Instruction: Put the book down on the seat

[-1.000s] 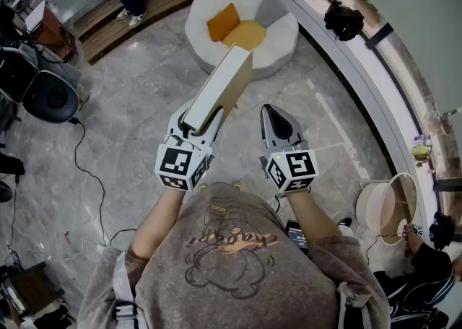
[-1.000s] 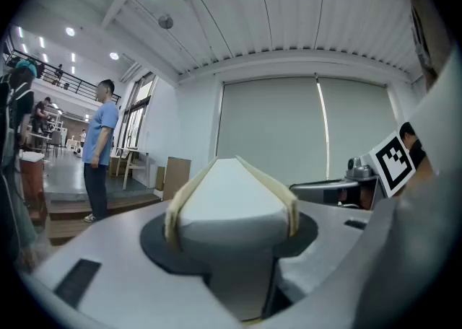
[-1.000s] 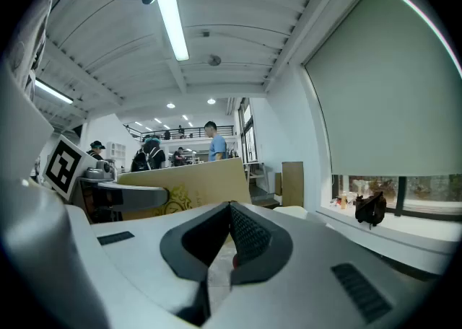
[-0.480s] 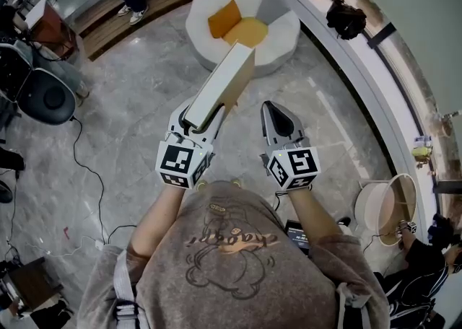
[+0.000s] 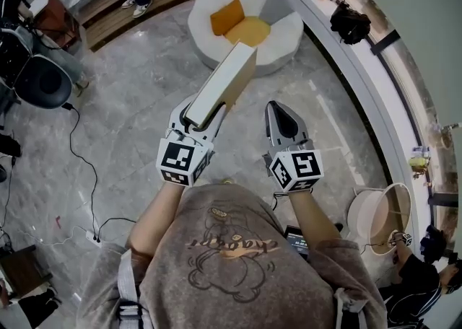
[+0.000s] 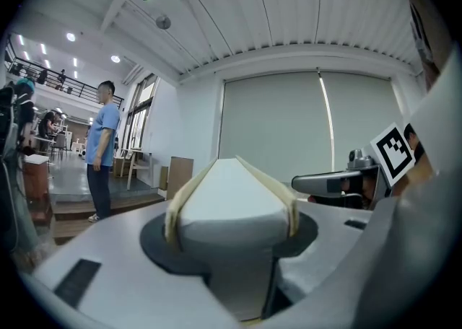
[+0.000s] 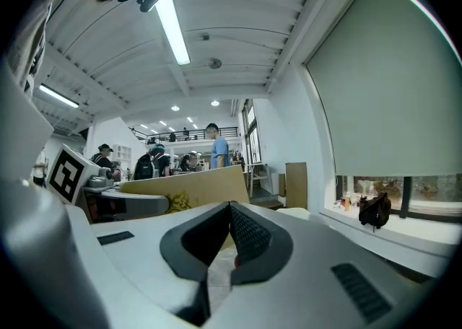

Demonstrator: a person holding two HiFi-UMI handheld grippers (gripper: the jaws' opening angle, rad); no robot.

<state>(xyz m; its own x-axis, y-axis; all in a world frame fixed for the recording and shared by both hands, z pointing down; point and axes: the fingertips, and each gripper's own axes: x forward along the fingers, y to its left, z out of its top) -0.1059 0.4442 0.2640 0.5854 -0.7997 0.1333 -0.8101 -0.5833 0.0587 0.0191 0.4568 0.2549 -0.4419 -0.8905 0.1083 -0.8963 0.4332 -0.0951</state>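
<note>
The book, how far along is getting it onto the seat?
Done: the book is picked up, clamped in the left gripper. In hand: it is held in the air, short of the white seat. Left: reach the seat, set it down, let go. The right gripper is shut, empty.

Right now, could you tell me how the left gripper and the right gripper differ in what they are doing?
The left gripper is clamped on the book, while the right gripper holds nothing. The left gripper's jaws stand apart by the book's thickness; the right gripper's jaws meet at their tips. Both carry a marker cube and point toward the white seat.
</note>
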